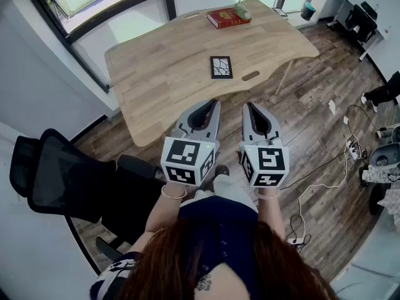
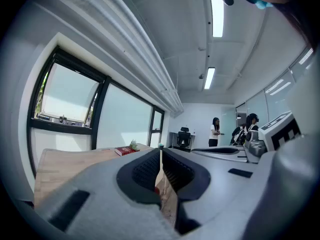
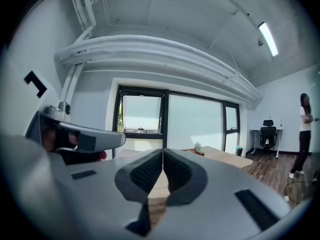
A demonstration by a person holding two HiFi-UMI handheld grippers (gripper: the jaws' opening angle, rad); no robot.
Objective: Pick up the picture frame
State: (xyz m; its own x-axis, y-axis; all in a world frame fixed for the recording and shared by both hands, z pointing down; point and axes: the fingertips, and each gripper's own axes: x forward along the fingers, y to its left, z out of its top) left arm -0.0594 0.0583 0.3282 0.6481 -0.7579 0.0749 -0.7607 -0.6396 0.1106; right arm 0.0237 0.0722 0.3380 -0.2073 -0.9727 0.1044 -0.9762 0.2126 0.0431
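a: what are the fingers doing?
b: both pairs are clenched on nothing. the left gripper point(image 2: 160, 150) has its fingers point(image 2: 142, 173) pressed together tip to tip. the right gripper point(image 3: 163, 151) shows the same, fingers point(image 3: 184, 174) meeting in a thin line.
a: and seen from above?
b: in the head view the two grippers sit side by side at the middle of the picture, roughly level. their tips come up to the near edge of the worktop point(image 1: 162, 61).
a: where's the frame?
b: the frame point(image 1: 220, 67) lies flat on the worktop, upper middle of the picture, near the front edge. it is apart from both grippers, and nothing touches it. a red book point(image 1: 228, 17) lies at the far edge, top of the picture. a black chair point(image 1: 62, 180) stands at the lower left.
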